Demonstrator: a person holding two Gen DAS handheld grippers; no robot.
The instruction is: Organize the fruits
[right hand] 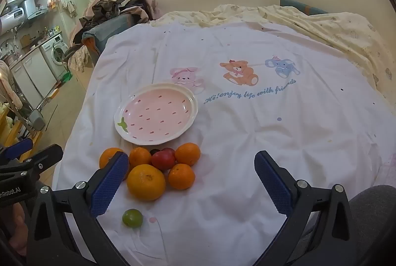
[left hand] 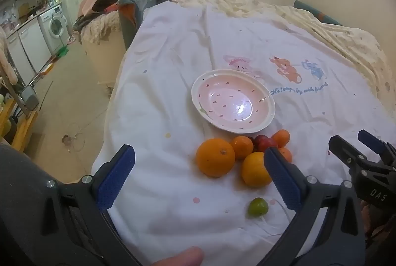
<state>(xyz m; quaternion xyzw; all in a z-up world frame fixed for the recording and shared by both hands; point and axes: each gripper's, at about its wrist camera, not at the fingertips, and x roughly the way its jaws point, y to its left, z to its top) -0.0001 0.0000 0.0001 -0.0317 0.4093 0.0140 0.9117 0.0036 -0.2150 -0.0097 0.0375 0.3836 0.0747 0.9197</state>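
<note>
A white sheet [right hand: 247, 132] printed with a pink rabbit, an orange bear and a blue elephant covers the bed and carries everything else; a cream quilt [right hand: 334, 28] lies bunched along its far edge, well beyond the plate.

The pink strawberry-pattern plate [right hand: 190, 99] sits on the sheet with nothing in it; every place below is given from this plate.

The left gripper [left hand: 199, 177] hangs above the sheet on the plate's near side, tilted downward, its blue pads spread wide with nothing between them but air over the fruit; the right gripper [right hand: 191, 179] hangs likewise on the plate's near side, off to the right, jaws released and fully apart, gripping nothing; part of each gripper shows at the edge of the other's view.

The fruit lies in a cluster just beside the plate's near rim, apart from it: a large orange [left hand: 215, 157] sits at the cluster's left, near the plate's front-left; a second large orange [right hand: 146, 182] lies further from the plate, at the cluster's near edge; three smaller oranges [right hand: 187, 154] sit closer in, one almost at the rim's near-right; a red plum-like fruit [right hand: 163, 159] rests in the middle of the cluster, touching its neighbours, with a darker one [right hand: 154, 151] half hidden behind it toward the plate; a small green fruit [right hand: 132, 217] lies alone, farthest from the plate, well apart from the cluster on the near side.
</note>
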